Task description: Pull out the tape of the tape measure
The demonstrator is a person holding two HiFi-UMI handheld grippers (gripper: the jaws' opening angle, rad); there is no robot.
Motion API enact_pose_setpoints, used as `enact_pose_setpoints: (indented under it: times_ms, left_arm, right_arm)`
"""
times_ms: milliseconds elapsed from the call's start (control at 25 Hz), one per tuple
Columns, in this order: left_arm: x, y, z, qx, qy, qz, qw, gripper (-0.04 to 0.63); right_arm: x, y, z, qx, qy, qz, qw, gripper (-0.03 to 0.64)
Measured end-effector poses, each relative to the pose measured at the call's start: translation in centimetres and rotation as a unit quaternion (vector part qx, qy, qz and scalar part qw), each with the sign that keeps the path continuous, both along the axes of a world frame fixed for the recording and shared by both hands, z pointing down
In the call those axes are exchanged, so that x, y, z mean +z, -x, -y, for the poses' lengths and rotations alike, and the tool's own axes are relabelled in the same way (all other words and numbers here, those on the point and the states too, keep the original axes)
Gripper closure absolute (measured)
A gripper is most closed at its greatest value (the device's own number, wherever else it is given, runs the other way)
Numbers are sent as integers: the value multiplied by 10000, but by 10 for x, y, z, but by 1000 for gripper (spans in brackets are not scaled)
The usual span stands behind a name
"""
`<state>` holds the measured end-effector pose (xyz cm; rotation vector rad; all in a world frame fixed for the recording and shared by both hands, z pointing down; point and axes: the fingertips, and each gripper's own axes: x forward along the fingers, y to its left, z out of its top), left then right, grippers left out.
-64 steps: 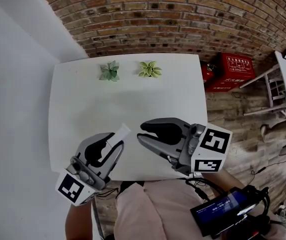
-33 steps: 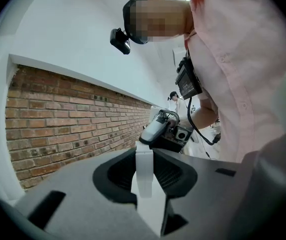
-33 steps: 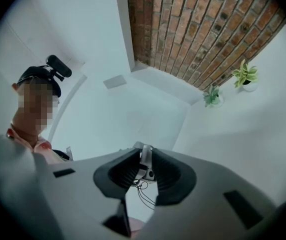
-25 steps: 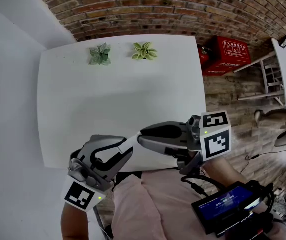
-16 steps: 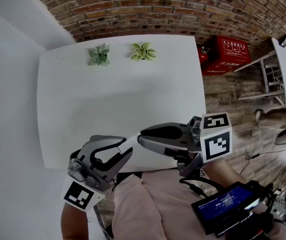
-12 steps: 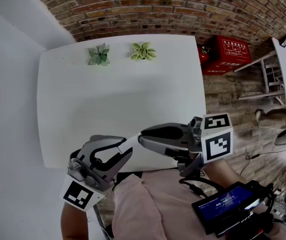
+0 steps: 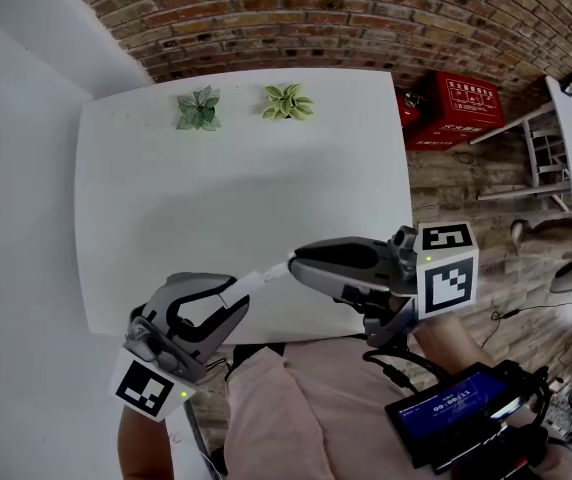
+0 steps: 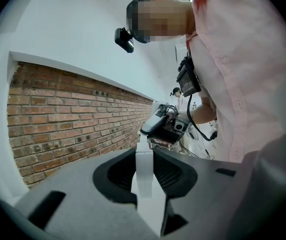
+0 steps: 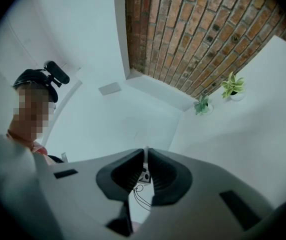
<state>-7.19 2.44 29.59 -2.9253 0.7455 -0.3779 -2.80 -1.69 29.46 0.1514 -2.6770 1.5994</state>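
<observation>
over the near edge of the white table [image 7: 166, 188], just in front of the person's chest, the two grippers are held up in the air facing each other. the left gripper [image 7: 234, 300] has its fingers clamped on the white plastic tape measure case [image 8: 148, 194], which sits wedged upright between the dark pads. from the case a short run of white tape [image 7: 266, 277] bridges across to the right gripper [image 7: 298, 265], whose fingers are pressed together on the tape's free end, so that only a thin white edge shows between the pads in the right gripper view. none of this touches the table; two small potted plants [image 7: 198, 109] stand well apart at its far edge.

only a little tape looks to be out, so i'd say the pull has barely begun.

the weak point, to my eye, is the right-hand pinch – it has hold of a thin, slick strip by the very tip. if the hands part faster than that hold allows, the end could slide out and the tape spring back into the case. the case is also held by a narrow part, so a pull that runs off to one side might twist it in the left fingers – or kink the tape where it leaves the mouth. a straight, steady draw would suit best.
</observation>
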Motion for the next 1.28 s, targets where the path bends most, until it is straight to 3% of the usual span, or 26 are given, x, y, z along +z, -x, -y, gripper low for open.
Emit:
enact_pose_setpoints:
  times_ms: [1280]
  left_arm:
    - [4,14,-6,117,139,38,9998,495]
  right_arm:
    - [-1,-17,10,191,-150,-166,9996,581]
